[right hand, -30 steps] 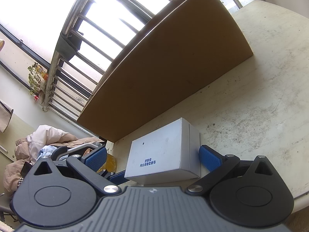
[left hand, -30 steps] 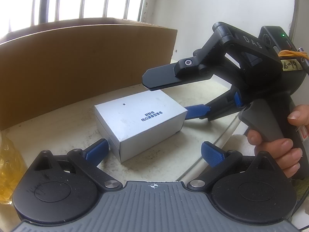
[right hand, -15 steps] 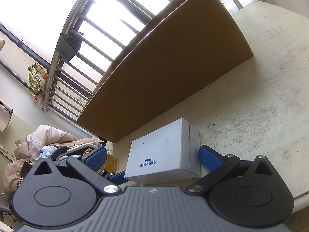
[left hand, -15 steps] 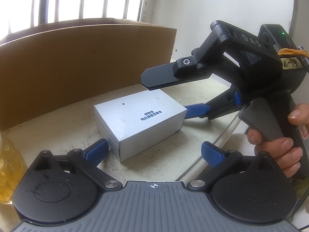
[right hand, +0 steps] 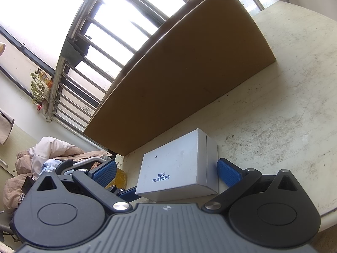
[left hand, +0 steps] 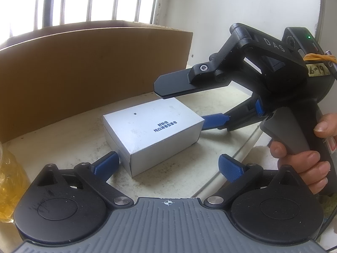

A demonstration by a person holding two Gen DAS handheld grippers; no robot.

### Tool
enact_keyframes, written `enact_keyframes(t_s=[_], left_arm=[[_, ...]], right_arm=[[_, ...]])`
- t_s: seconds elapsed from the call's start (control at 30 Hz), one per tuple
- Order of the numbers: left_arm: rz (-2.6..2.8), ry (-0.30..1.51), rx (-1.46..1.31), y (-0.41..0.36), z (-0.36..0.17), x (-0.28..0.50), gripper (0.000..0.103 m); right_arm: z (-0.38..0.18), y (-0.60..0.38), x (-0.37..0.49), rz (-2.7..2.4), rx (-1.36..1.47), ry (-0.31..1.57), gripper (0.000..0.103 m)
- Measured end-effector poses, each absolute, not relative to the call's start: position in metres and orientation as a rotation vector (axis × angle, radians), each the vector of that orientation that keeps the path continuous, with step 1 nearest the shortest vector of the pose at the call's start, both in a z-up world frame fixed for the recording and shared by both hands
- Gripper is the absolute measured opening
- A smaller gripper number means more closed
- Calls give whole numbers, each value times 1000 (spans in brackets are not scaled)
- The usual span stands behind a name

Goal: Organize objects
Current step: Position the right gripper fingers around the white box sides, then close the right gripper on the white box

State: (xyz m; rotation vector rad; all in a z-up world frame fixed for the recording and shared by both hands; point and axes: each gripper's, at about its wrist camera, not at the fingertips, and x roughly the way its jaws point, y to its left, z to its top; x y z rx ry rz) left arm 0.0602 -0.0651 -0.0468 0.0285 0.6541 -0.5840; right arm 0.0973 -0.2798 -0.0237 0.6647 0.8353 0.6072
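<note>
Clearly we are at the approach to a pick: a small white box (left hand: pixel 152 135) lies flat on the worktop (right hand: pixel 284 113), close to its near edge, with a big cardboard box (left hand: pixel 84 71) standing just behind it along the far side.

Our right gripper (right hand: pixel 166 174) has its blue fingers spread apart on either side of the white box. In the right wrist view one pad sits just beside the box's right end, perhaps touching it, while the other is off to the left with a clear gap. From the left wrist view, one right finger (left hand: pixel 213 120) lies low against the box's far end and the other hangs above it, so we judge the right gripper is tilted around the box and not yet closed on it.

Our left gripper (left hand: pixel 168 164) is also apart. Its left pad rests at the near corner of the box and its right pad stands clear over bare worktop, near the edge. A yellow bag (left hand: pixel 10 185) sits at the left edge of that view.

We judge the next move is to close the right fingers on the box's two ends, squarely, then lift it over the cardboard wall. The left gripper could steady the corner so the box does not slide off the edge.
</note>
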Motion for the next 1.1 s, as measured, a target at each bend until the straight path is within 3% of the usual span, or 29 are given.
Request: enact_keyframes(t_s=[0.27, 0.4, 0.57, 0.73, 0.93, 1.1], left_arm=[[-548, 646, 27, -48, -42, 58, 79], [-581, 668, 11, -38, -38, 55, 77], [-565, 650, 47, -41, -30, 46, 76], [-523, 641, 114, -48, -33, 47, 79], [-504, 647, 116, -52, -44, 55, 72], [-499, 631, 132, -60, -47, 56, 72]], right_arm=[[-24, -282, 101, 616, 656, 836, 103], [-23, -285, 100, 601, 650, 833, 100], [-23, -291, 101, 566, 627, 830, 82], [-23, -292, 101, 548, 607, 827, 77], [-20, -285, 99, 532, 536, 819, 67], [-21, -283, 97, 548, 522, 813, 65]])
